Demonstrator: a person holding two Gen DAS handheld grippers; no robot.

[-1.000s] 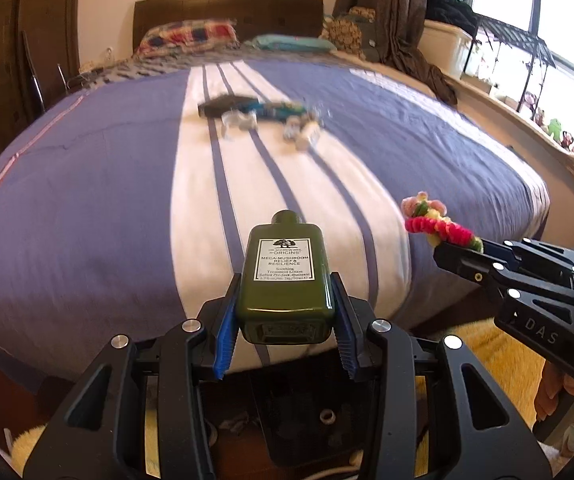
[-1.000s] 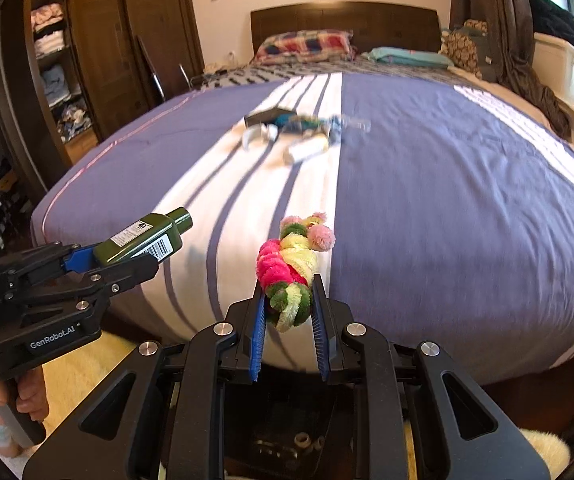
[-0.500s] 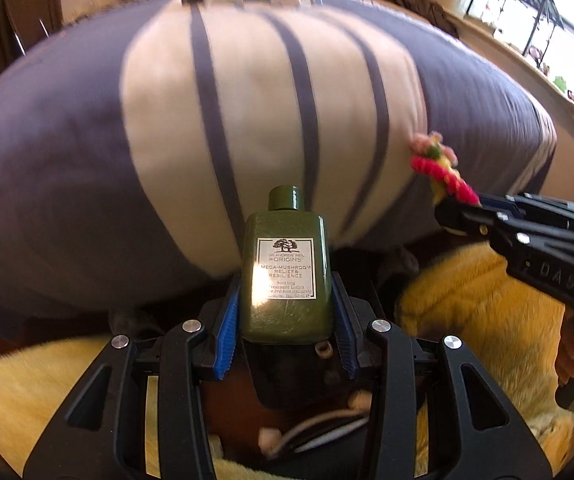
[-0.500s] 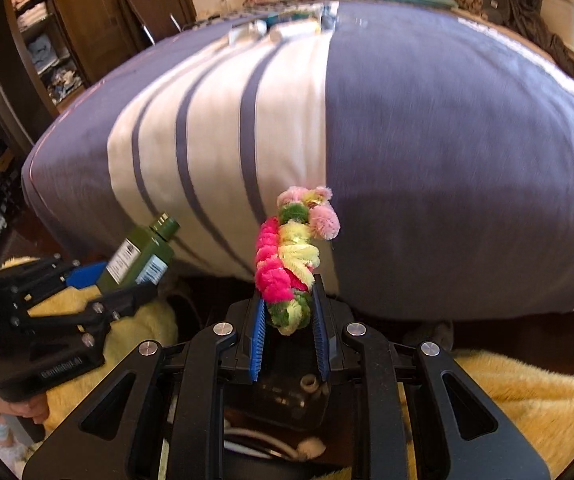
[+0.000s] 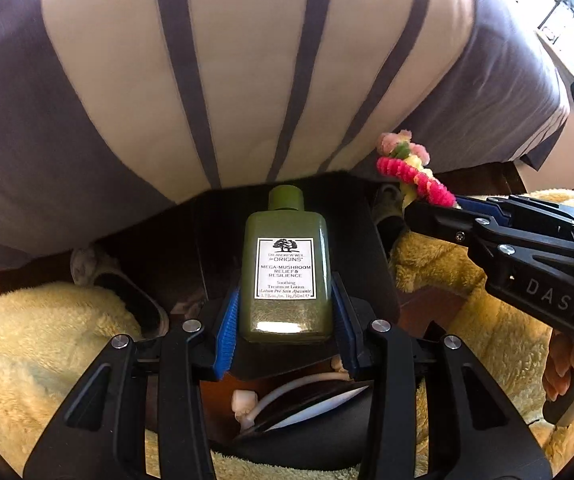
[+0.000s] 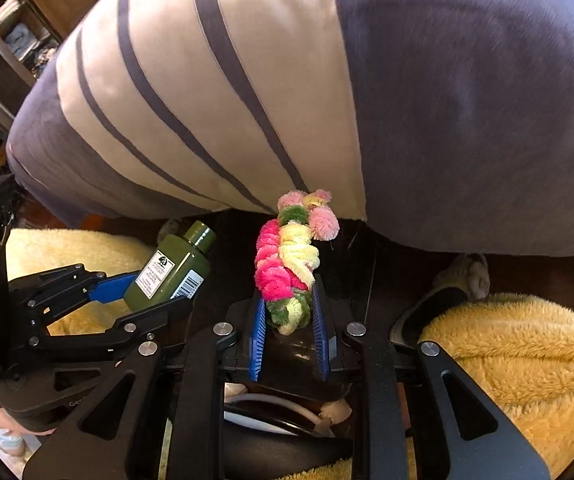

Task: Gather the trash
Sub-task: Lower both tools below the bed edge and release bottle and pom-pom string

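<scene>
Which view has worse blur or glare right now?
Right wrist view: striped purple-and-cream bedspread is motion-smeared, pink, yellow and green fuzzy garland sharp. Left wrist view: blown-out window top right, glare spot low on the green lotion bottle; fisheye bows both.

Home bedroom: striped bed cover (image 5: 247, 80), fluffy yellow rug (image 6: 527, 360), slipper (image 6: 447, 296), w/ wood shelving (image 6: 19, 36).

Striped bed (image 5: 247, 60), yellow rug (image 6: 527, 360), shelving (image 6: 19, 36)

Striped bedspread (image 5: 247, 60) hanging over bed edge. Yellow fluffy rugs (image 6: 527, 360) lying on the floor, a slipper (image 6: 443, 300) sitting beside one. Shelves (image 6: 23, 36) standing behind.
</scene>
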